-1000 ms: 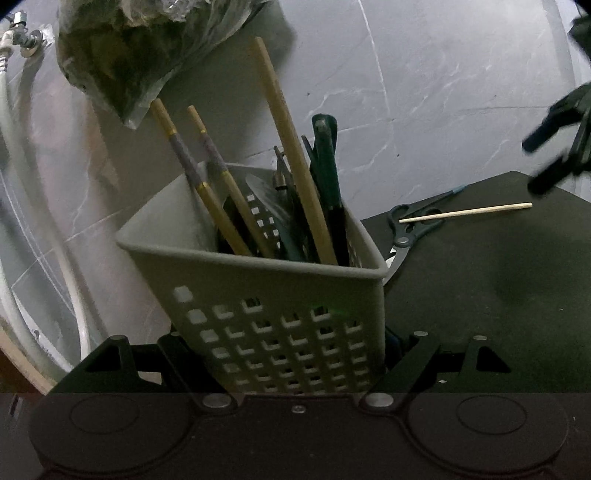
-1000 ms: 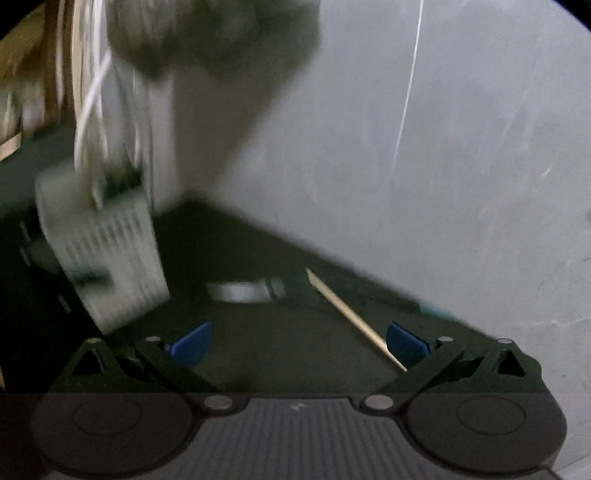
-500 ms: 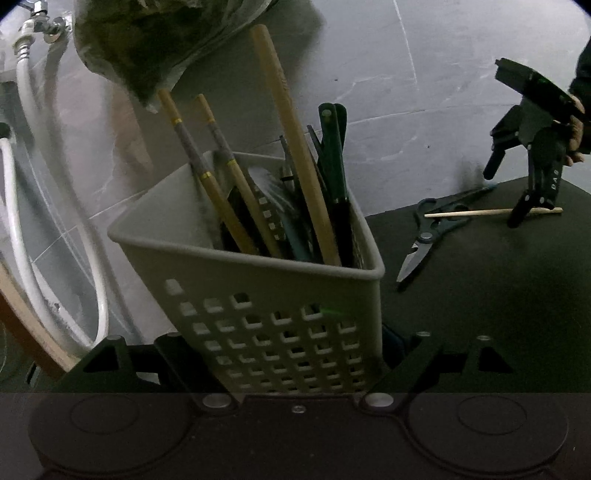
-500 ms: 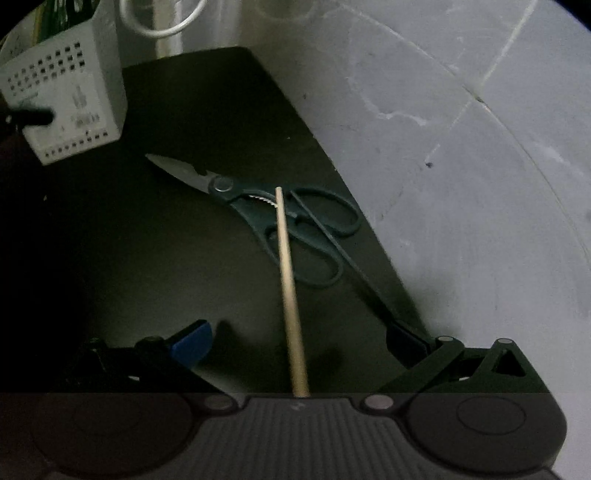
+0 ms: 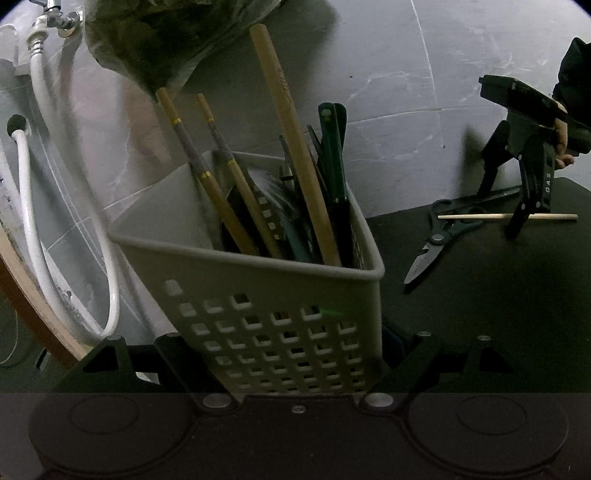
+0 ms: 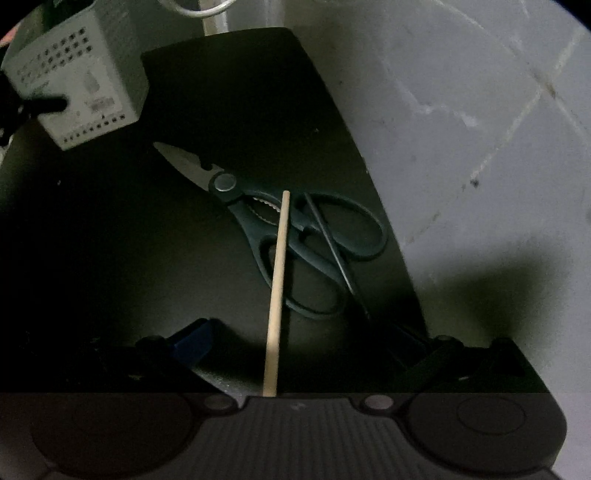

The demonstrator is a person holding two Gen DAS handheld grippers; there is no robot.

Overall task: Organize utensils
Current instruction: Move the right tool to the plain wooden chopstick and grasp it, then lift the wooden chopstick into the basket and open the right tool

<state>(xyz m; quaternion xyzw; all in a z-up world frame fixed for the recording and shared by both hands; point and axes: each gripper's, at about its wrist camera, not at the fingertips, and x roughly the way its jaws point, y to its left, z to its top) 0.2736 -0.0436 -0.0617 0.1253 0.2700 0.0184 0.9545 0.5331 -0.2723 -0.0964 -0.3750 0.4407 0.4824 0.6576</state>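
- White hoses (image 5: 29, 206) hang left of the basket, against the grey marbled floor (image 5: 388, 74).
- A perforated grey basket (image 5: 266, 295) sits between the fingers of the left tool (image 5: 295, 354); the fingers press its two sides, so this tool is clamped on the basket, which tilts away from the camera.
- Inside the basket stand two patterned chopsticks (image 5: 207, 173), a long plain wooden stick (image 5: 295, 147), dark green handles (image 5: 334, 147) and a slotted utensil that is partly hidden.
- A crumpled plastic bag (image 5: 155, 33) lies beyond the basket, on the floor.
- Right of the basket, on the black tabletop (image 5: 480, 314), lie dark-handled kitchen scissors (image 5: 436, 240), blades pointing toward the basket.
- A single pale chopstick (image 5: 476, 216) rests across the scissor handles, well apart from the basket.
- The right tool (image 5: 502, 210), held by a hand (image 5: 563, 144), points steeply down with its fingers apart, one on each side of the chopstick, not pressing it.
- In the right wrist view the chopstick (image 6: 277, 288) runs up between the spread fingers (image 6: 192, 339) and over the scissors (image 6: 295, 240); the basket (image 6: 81, 92) is far up left.
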